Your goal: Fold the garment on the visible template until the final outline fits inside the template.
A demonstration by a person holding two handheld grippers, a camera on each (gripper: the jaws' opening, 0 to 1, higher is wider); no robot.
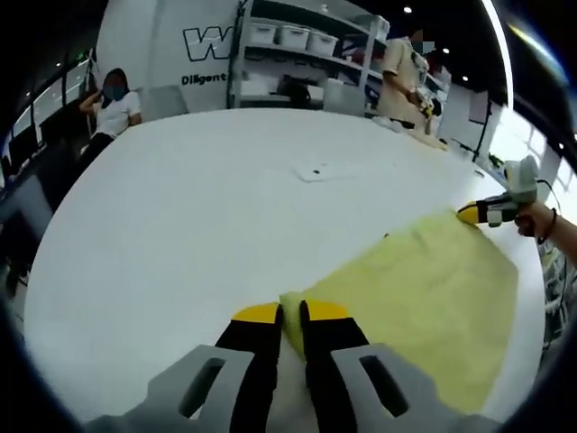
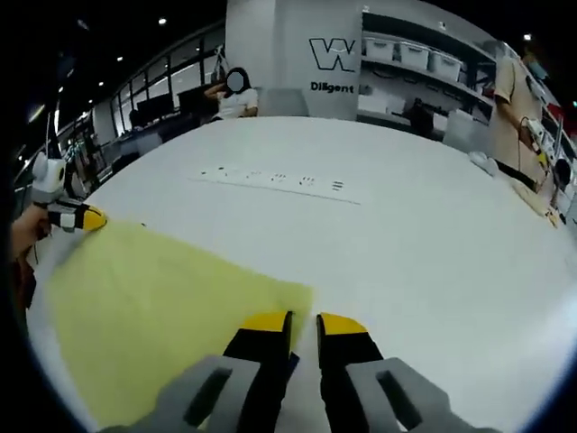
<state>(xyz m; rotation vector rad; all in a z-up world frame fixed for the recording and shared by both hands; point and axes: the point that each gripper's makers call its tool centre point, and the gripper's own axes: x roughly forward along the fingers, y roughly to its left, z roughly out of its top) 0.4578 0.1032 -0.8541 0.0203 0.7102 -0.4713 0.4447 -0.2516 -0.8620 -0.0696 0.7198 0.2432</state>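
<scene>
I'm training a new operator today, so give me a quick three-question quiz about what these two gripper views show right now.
1. True or false: the yellow garment lies on a white table.
2. What does the left gripper pinch? A) a garment corner B) a box C) nothing
3. Fill in: in the left gripper view, the right gripper reaches another ____ of the garment.

Key: 1 true. 2 A. 3 corner.

Both grippers (image 1: 290,313) (image 2: 305,321) low, jaws nearly closed
</scene>
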